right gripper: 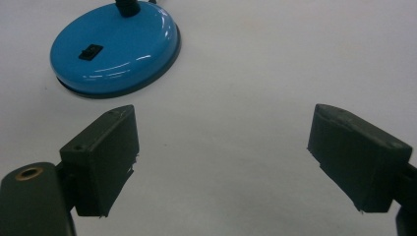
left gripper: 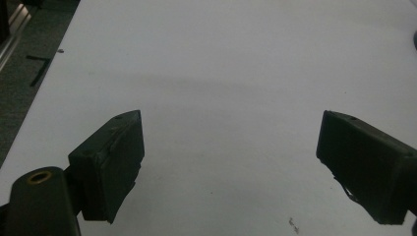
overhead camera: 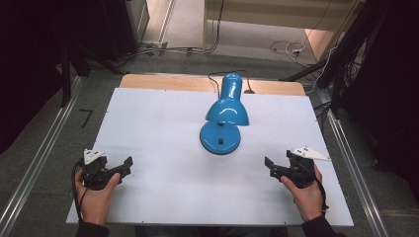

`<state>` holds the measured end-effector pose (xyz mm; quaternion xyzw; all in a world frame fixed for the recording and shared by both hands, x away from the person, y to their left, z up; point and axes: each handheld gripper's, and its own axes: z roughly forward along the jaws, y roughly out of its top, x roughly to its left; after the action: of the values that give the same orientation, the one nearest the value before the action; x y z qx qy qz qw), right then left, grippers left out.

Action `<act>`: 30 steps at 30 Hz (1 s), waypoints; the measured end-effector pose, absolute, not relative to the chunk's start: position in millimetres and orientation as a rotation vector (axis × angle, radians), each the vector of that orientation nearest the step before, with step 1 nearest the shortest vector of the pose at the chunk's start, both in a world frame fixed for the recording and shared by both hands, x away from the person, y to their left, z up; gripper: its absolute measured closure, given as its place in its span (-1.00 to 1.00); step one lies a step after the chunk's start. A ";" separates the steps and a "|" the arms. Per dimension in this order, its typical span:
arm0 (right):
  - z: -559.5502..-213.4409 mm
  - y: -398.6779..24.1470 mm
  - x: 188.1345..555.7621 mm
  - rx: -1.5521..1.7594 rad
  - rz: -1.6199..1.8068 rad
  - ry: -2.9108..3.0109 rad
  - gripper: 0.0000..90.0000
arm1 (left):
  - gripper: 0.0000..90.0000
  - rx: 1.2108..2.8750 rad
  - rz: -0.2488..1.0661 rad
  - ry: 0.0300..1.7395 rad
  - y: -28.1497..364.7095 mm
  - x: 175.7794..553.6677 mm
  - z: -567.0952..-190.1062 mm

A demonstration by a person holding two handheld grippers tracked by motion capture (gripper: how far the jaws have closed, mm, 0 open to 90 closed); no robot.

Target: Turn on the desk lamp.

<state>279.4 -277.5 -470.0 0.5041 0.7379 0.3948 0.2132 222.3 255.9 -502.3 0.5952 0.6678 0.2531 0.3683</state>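
A glossy blue desk lamp (overhead camera: 226, 111) stands in the middle of the white table top (overhead camera: 158, 118), its shade tipped forward over its round base (overhead camera: 220, 138). The base (right gripper: 115, 46) carries a small black switch (right gripper: 90, 51) in the right gripper view. My left gripper (overhead camera: 126, 167) rests near the front left of the table, open and empty, a hand around it. In the left gripper view its jaws (left gripper: 231, 157) stand wide apart over bare white surface. My right gripper (overhead camera: 269, 167) sits at the front right, open and empty, below and right of the lamp base. The jaws (right gripper: 221, 157) frame bare table.
The lamp's black cord (overhead camera: 213, 81) runs off the table's far edge. A wooden strip (overhead camera: 148, 81) borders the far side. Metal rails (overhead camera: 39, 158) flank the table on both sides, over grey floor with cables (overhead camera: 286, 48) beyond.
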 end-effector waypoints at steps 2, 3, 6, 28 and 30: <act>-469.2 -274.3 279.8 1.394 1.105 2.048 -0.76 | -0.74 1.528 0.649 1.713 256.1 222.2 -502.3; -469.2 -274.3 279.8 1.394 1.105 2.048 -0.76 | -0.74 1.526 0.648 1.713 256.2 222.2 -502.2; -470.2 -268.3 282.2 1.383 1.108 2.063 -0.76 | -0.74 1.525 0.645 1.713 256.6 222.6 -502.2; -465.8 -240.0 291.9 1.327 1.145 2.103 -0.72 | -0.74 1.522 0.648 1.712 255.8 222.4 -501.8; -466.2 -236.3 292.9 1.321 1.144 2.113 -0.72 | -0.74 1.522 0.648 1.710 256.0 222.3 -501.7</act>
<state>292.9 -236.3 -466.2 0.4723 0.7553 0.4089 0.1982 222.3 256.0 -501.7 0.5937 0.6672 0.2528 0.3721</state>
